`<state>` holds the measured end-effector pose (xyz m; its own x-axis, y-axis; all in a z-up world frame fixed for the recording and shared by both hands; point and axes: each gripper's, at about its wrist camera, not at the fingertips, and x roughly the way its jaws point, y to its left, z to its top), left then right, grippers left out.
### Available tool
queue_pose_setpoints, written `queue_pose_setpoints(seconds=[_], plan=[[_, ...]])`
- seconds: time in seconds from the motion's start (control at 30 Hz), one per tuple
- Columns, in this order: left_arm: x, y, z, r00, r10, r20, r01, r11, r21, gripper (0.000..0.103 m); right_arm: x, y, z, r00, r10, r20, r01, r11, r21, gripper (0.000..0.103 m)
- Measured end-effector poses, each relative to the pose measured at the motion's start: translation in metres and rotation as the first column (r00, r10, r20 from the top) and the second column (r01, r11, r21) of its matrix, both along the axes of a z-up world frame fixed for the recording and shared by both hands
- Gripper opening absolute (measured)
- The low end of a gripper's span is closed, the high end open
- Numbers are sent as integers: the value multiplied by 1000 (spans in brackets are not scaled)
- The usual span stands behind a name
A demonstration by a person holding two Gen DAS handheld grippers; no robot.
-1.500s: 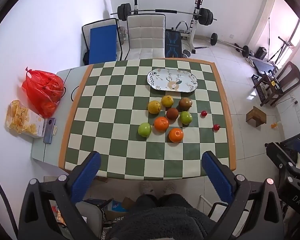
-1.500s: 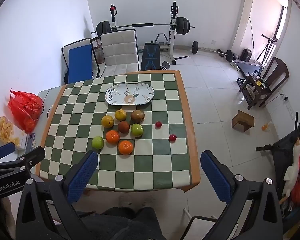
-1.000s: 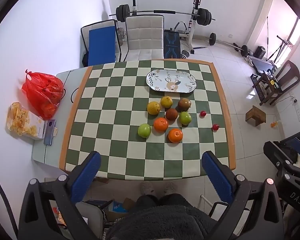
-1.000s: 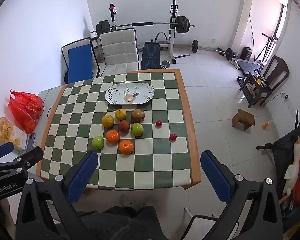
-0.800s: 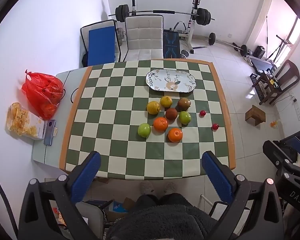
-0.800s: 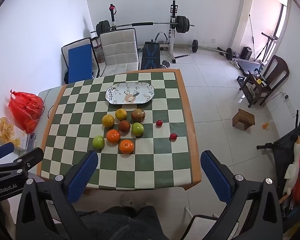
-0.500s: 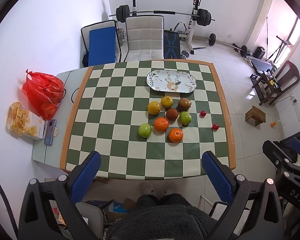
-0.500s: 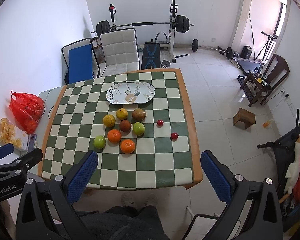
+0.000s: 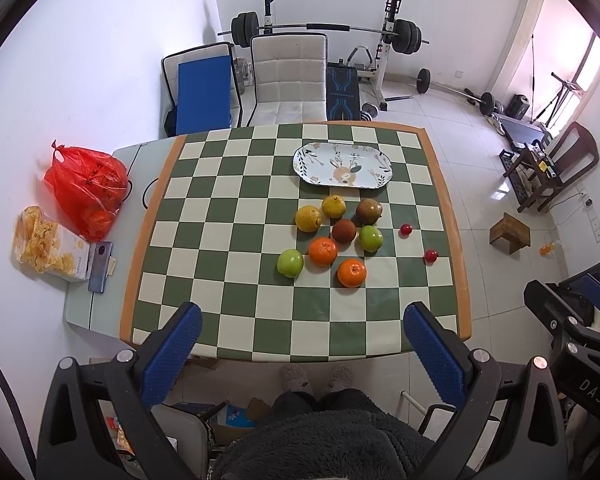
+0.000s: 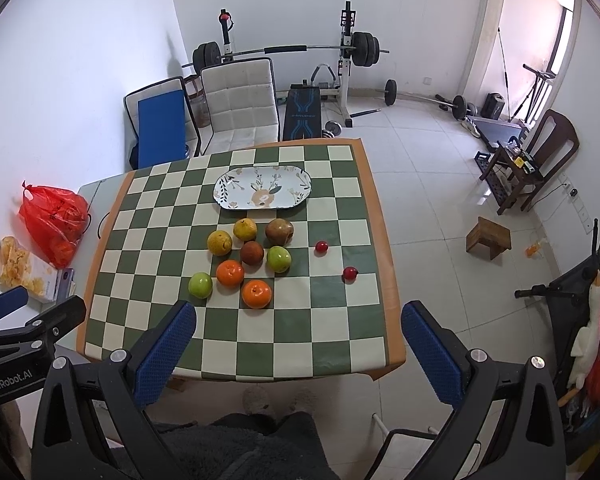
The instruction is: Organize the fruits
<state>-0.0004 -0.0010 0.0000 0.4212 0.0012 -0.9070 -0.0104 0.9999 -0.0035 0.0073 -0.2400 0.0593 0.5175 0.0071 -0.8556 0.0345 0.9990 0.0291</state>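
Both tools hang high above the near edge of the table, nothing in either one. The left gripper [image 9: 302,346] has its blue pads spread wide apart, and the right gripper [image 10: 298,342] is spread just as wide; neither touches fruit or cloth. That looks like a survey stance, I'd say, held back so the whole layout is in sight before a first pick.

Out past the fingers, the checkered table [image 9: 228,240] carries a loose cluster of fruit right of centre. Nearest is an orange [image 9: 352,273], with a second orange [image 9: 323,251] and a green apple [image 9: 290,263] beside it. Behind those sit a brown fruit [image 9: 344,231], another green apple [image 9: 371,237], two yellow citrus [image 9: 308,218] and a reddish-brown pear-like fruit [image 9: 368,211]. Two small red fruits [image 9: 406,230] lie apart, toward the right edge.

Beyond the cluster the oval patterned plate [image 9: 342,165] sits bare, just behind the fruit: likely the destination. The nearest orange seems the easy opener for the right side.
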Motion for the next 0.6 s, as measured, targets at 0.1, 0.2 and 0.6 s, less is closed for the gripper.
queue_pose_setpoints(seconds=[0.1, 0.2, 0.6], plan=[[0, 0, 0, 1000, -1, 0, 1, 1000, 1, 103, 0, 0, 1, 1000, 1, -1, -1, 1000, 1, 103], [0, 0, 0, 1000, 0, 2, 0, 1000, 0, 103, 0, 5, 2, 1000, -1, -1, 1, 1000, 1, 103], [3, -1, 3, 1000, 2, 2, -1, 1000, -4, 103, 2, 10, 6, 1000, -5, 3, 5, 1000, 2, 103]])
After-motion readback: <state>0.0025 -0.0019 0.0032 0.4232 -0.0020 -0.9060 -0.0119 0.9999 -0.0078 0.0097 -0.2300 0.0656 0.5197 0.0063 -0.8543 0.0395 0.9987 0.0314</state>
